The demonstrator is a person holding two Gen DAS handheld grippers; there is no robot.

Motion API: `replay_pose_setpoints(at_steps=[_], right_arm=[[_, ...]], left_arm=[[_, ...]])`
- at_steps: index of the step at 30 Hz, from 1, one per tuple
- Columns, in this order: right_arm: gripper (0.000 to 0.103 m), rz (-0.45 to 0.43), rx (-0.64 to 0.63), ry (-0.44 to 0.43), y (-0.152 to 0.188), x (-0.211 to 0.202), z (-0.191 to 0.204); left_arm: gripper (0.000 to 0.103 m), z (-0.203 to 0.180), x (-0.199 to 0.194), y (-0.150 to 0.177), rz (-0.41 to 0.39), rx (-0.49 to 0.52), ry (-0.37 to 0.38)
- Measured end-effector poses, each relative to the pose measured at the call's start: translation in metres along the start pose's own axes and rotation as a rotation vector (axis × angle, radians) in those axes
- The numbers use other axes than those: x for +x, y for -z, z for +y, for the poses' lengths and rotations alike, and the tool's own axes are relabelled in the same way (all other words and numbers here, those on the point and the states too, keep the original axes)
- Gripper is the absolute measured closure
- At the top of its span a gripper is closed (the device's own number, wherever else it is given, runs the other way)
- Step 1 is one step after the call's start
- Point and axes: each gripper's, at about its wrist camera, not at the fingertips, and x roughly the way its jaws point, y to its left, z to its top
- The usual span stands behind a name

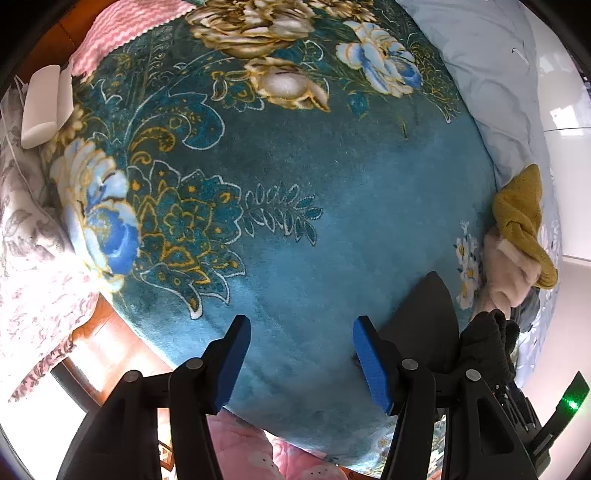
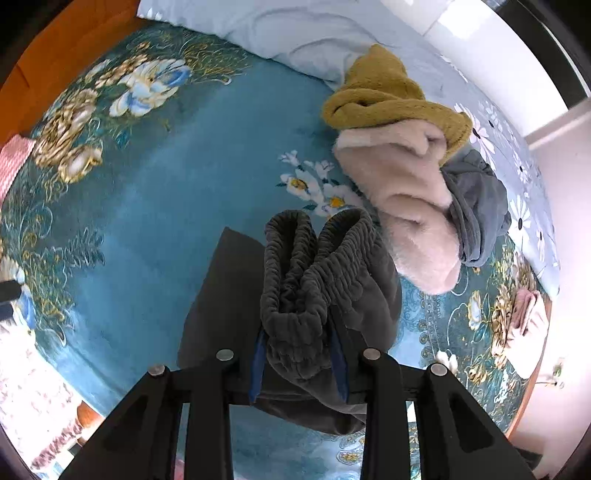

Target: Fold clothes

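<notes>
A teal floral blanket [image 2: 155, 229] covers the bed and fills most of both views. A pale blue quilt [image 2: 295, 33] lies along the upper edge of the right wrist view. To the right of centre in that view sits a pile of clothes: a cream fleece garment [image 2: 410, 206], a mustard knit garment [image 2: 384, 99] on its upper end, and a grey-blue garment [image 2: 476, 206] against its right side. Dark grey trousers [image 2: 314, 280] occupy the lower centre, their gathered elastic waistband bunched between the blue pads of the right claw [image 2: 299, 358], which is clenched on them; the cloth hangs over the blanket just left of the pile. In the left wrist view, the left claw [image 1: 299, 362] stands released at lower centre, nothing between its pads [image 1: 371, 365], above bare blanket.
</notes>
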Motion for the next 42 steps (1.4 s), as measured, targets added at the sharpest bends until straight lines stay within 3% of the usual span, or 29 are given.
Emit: replay_pose_setpoints(at_steps=[4, 11, 17, 22, 29, 32, 34, 35, 37, 39, 42], right_arm=[[0.064, 0.015, 0.007, -0.049, 0.005, -0.003, -0.005], [0.062, -0.062, 0.114, -0.242, 0.015, -0.029, -0.040], [0.059, -0.054, 0.274, -0.176, 0.036, -0.038, -0.117], [0.059, 0.010, 0.372, -0.105, 0.071, -0.037, -0.170], [0.059, 0.031, 0.431, -0.038, 0.093, -0.046, -0.215], [0.058, 0.037, 0.443, -0.033, 0.093, -0.045, -0.225], [0.058, 0.047, 0.437, -0.046, 0.089, -0.039, -0.226], [0.058, 0.051, 0.428, -0.054, 0.086, -0.037, -0.224], [0.058, 0.054, 0.402, -0.074, 0.080, -0.033, -0.219], [0.058, 0.050, 0.362, -0.097, 0.071, -0.031, -0.211], [0.058, 0.042, 0.306, -0.125, 0.061, -0.029, -0.197]], left_arm=[[0.041, -0.013, 0.011, 0.003, 0.013, -0.007, 0.009], [0.041, -0.053, 0.033, 0.011, 0.058, 0.065, 0.044], [0.036, -0.104, 0.068, 0.029, 0.160, 0.183, 0.209], [0.026, -0.142, 0.109, 0.043, 0.284, 0.195, 0.356], [0.024, -0.176, 0.150, 0.049, 0.320, 0.169, 0.342], [0.031, -0.188, 0.151, 0.050, 0.307, 0.191, 0.339], [0.053, -0.192, 0.145, 0.050, 0.266, 0.257, 0.298], [0.058, -0.193, 0.142, 0.051, 0.254, 0.282, 0.296], [0.066, -0.192, 0.132, 0.053, 0.239, 0.313, 0.328], [0.071, -0.187, 0.113, 0.055, 0.239, 0.321, 0.438], [0.071, -0.175, 0.098, 0.058, 0.232, 0.353, 0.525]])
